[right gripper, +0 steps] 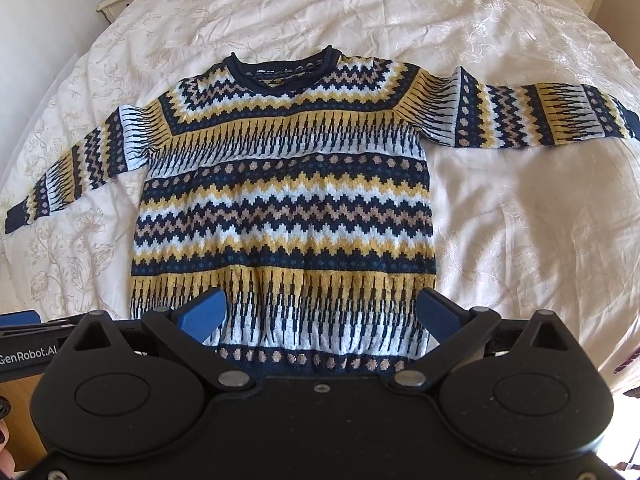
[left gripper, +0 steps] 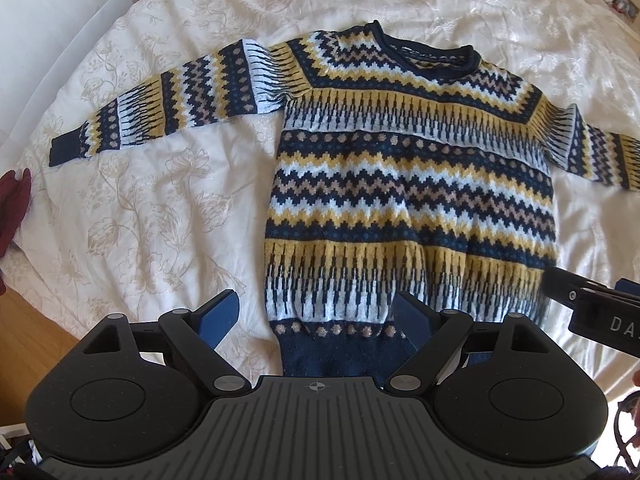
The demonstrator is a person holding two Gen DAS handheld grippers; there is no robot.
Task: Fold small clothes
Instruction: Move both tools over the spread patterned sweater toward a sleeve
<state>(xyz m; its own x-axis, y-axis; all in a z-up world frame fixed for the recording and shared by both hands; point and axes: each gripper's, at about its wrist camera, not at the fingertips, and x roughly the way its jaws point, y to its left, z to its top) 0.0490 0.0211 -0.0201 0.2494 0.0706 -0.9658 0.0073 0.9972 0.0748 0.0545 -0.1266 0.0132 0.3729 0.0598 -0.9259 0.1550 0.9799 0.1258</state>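
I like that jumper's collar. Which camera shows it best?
The right wrist view: the collar sits near the middle, seen head-on. The left wrist view shows the collar too, but off-centre and slanted.

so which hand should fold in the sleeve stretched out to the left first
Left. Its gripper is open at the hem's left corner, on the same side as that sleeve; the right gripper is at the far corner.

Patterned knit sweater (right gripper: 284, 208) – flat, unfolded, sleeves spread.
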